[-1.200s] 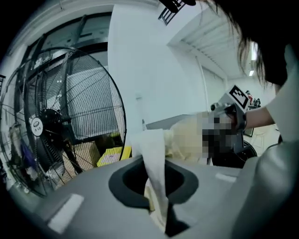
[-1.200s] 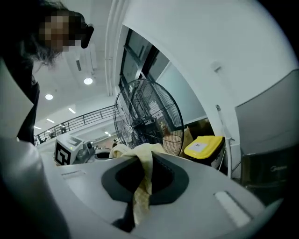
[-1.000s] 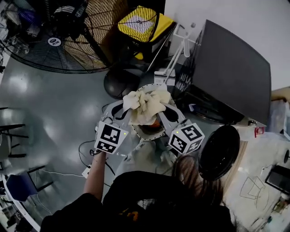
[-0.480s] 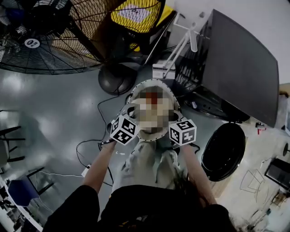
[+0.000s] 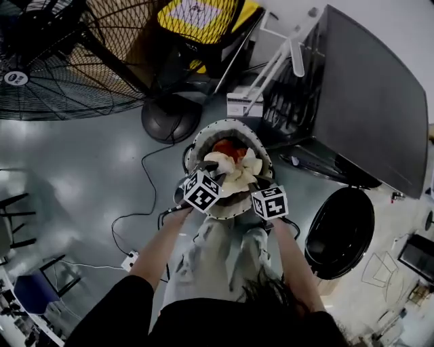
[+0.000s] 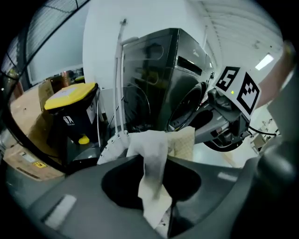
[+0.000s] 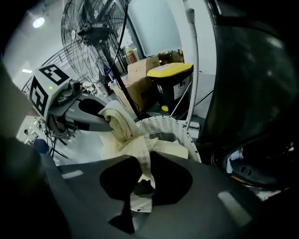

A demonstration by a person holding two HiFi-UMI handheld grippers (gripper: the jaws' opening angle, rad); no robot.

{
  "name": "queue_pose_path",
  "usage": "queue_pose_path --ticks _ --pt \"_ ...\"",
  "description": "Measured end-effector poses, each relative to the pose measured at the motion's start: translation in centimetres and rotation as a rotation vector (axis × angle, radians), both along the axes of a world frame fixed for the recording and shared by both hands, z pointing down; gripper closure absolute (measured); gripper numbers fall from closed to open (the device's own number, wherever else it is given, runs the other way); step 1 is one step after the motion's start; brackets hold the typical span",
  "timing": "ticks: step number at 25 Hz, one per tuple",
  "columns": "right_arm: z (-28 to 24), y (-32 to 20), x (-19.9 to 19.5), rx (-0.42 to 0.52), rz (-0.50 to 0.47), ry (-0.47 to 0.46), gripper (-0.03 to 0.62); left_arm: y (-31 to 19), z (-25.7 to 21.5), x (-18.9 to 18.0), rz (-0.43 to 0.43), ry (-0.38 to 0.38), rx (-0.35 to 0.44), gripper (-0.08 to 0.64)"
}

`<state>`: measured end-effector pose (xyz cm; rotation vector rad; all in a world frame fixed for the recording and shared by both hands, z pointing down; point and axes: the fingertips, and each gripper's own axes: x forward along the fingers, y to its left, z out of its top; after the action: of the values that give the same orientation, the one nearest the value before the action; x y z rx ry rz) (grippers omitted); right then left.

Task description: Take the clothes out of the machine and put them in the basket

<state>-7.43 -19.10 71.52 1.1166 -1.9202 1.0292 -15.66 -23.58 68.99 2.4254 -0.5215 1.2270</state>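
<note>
A cream cloth (image 5: pixel 234 174) hangs over the white wicker basket (image 5: pixel 195 144), which holds a red-orange garment (image 5: pixel 229 148). Both grippers are shut on this cloth. My left gripper (image 5: pixel 214 169) pinches one edge; in the left gripper view the cloth (image 6: pixel 150 154) runs down between its closed jaws (image 6: pixel 153 173). My right gripper (image 5: pixel 253 180) grips the other side, with the cloth (image 7: pixel 125 128) bunched in front of its jaws (image 7: pixel 140 169). The dark washing machine (image 5: pixel 366 101) stands to the right, its round door (image 5: pixel 339 232) swung open.
A large floor fan (image 5: pixel 61 54) stands at the upper left, its round base (image 5: pixel 167 118) beside the basket. A yellow-lidded bin (image 5: pixel 203 17) and cardboard boxes sit behind. A white rack (image 5: pixel 278 61) leans by the machine. Cables (image 5: pixel 139 210) trail on the grey floor.
Both grippers have come down and drawn closer together, carrying the cream cloth from above the basket down to its rim. The head view has shifted slightly.
</note>
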Motion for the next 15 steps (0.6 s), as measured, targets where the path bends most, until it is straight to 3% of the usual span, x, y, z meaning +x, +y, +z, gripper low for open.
queue_pose_path --ticks 3,5,7,15 --pt "1.7 1.2 -0.2 -0.055 -0.012 -0.005 0.398 1.6 1.9 0.9 0.032 -0.009 -0.086 0.353" --pt "2.1 1.5 -0.4 -0.074 0.003 -0.023 0.325 2.3 2.3 1.2 0.051 -0.019 -0.109 0.33" --pt "2.1 1.6 -0.5 -0.073 0.018 -0.034 0.319 2.8 2.5 1.2 0.066 -0.034 -0.121 0.301" --pt "-1.7 -0.1 -0.6 0.036 0.1 -0.11 0.342 3.5 0.7 1.4 0.043 -0.007 -0.127 0.301"
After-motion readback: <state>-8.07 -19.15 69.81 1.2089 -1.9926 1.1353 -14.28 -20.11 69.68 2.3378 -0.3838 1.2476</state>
